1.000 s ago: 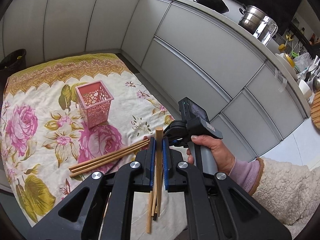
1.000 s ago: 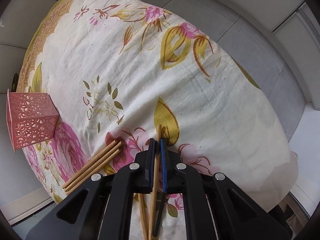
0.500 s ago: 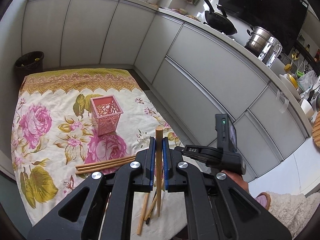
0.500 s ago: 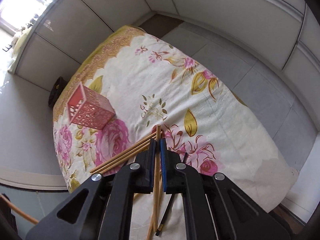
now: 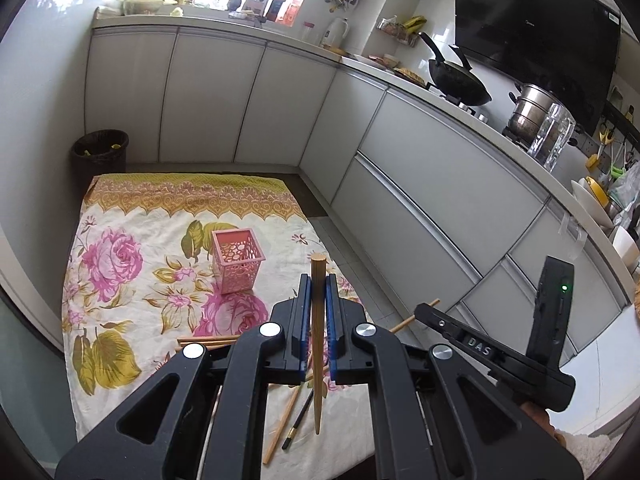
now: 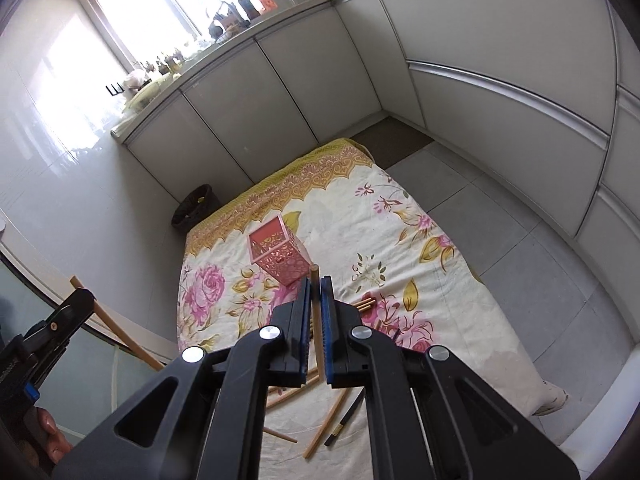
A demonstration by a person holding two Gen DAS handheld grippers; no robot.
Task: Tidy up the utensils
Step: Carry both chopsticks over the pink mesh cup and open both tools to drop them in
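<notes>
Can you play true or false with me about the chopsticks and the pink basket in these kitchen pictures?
1. Each gripper is holding a wooden chopstick. True: the left gripper pinches one chopstick, and the right gripper pinches another chopstick.
2. The pink basket is lying on its side. False: it stands upright on the flowery cloth.
3. All the chopsticks are already in the basket. False: none show in it, and loose chopsticks lie on the cloth.
4. A dark bin stands on the floor beyond the cloth. True.
5. A black wok sits on the stove. True.
</notes>
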